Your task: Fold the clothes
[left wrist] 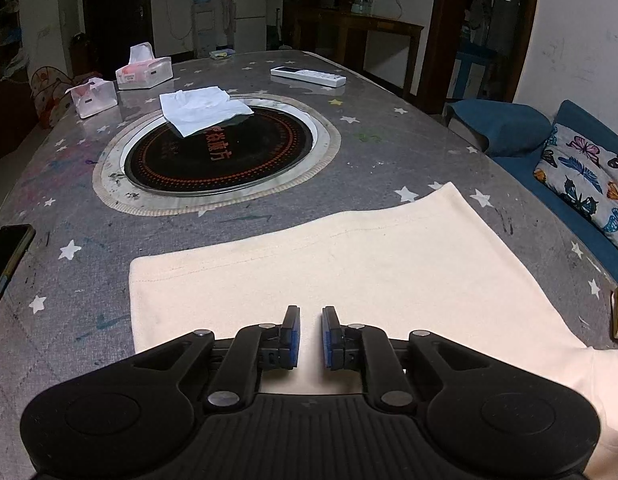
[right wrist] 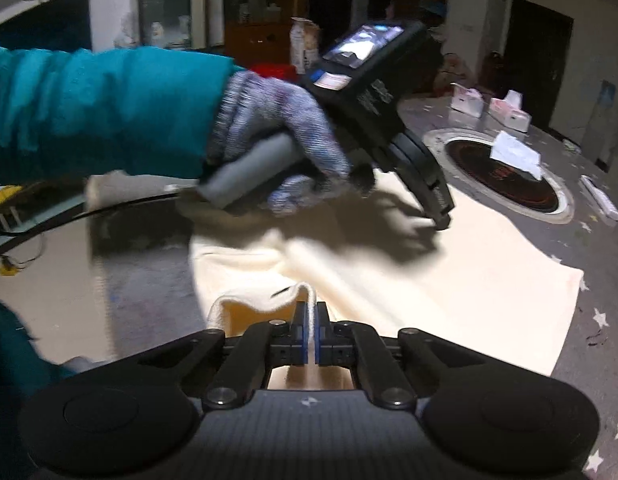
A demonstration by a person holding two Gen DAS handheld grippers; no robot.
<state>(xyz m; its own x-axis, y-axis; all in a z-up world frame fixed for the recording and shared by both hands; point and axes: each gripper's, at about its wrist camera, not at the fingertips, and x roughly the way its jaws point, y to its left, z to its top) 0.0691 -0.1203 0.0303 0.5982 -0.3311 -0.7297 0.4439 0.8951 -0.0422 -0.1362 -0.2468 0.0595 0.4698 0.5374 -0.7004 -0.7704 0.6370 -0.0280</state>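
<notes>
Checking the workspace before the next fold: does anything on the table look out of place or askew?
Yes: a folded white garment lies crooked, half over the round black hotplate set into the table. A phone overhangs the table's left edge. The cream garment lies flat.
</notes>
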